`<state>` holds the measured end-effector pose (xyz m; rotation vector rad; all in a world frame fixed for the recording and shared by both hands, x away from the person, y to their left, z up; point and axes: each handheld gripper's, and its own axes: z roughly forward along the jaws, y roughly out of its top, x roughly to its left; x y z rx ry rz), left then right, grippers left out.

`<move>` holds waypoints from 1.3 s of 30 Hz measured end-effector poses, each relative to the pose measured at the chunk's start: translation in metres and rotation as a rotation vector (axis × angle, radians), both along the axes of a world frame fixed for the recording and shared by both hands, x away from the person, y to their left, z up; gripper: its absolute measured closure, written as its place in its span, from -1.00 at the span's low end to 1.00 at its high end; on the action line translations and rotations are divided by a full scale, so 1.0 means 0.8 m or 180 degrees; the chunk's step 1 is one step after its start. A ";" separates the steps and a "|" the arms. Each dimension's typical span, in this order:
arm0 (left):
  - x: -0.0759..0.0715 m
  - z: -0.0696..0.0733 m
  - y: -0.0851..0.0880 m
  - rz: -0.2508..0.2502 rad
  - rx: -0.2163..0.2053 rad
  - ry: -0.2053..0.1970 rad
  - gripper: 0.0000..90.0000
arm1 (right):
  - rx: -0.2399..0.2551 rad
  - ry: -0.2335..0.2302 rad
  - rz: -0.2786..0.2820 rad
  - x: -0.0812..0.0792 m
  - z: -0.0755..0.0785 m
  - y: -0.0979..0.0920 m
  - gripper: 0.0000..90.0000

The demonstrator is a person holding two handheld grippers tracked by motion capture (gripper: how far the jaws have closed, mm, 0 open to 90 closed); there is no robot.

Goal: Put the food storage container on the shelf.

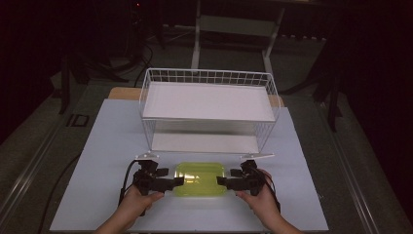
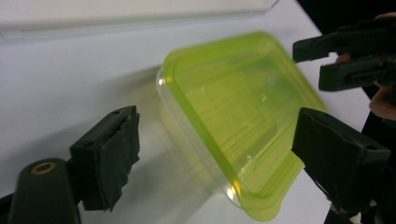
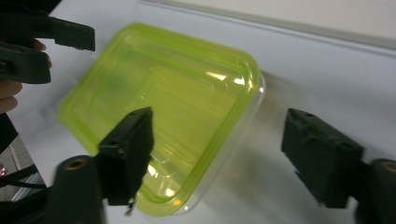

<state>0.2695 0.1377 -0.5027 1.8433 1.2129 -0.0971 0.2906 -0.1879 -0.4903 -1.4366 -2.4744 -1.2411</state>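
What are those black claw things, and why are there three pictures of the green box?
Those claws are tools: a person holds one hand-held gripper in each hand, the left hand-held gripper and the right hand-held gripper. One picture comes from a camera above the table. The other two come from small cameras riding on each gripper, looking along its black jaws. On the table lies a green lidded box, in front of a white wire shelf rack. The grippers come at the box from both sides with their jaws open around its ends. Nothing is squeezed or lifted yet.
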 end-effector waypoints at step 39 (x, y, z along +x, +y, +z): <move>-0.013 -0.003 -0.008 -0.0013 0.0141 0.0211 0.59 | -0.0066 0.0226 -0.0175 -0.017 -0.002 0.007 0.58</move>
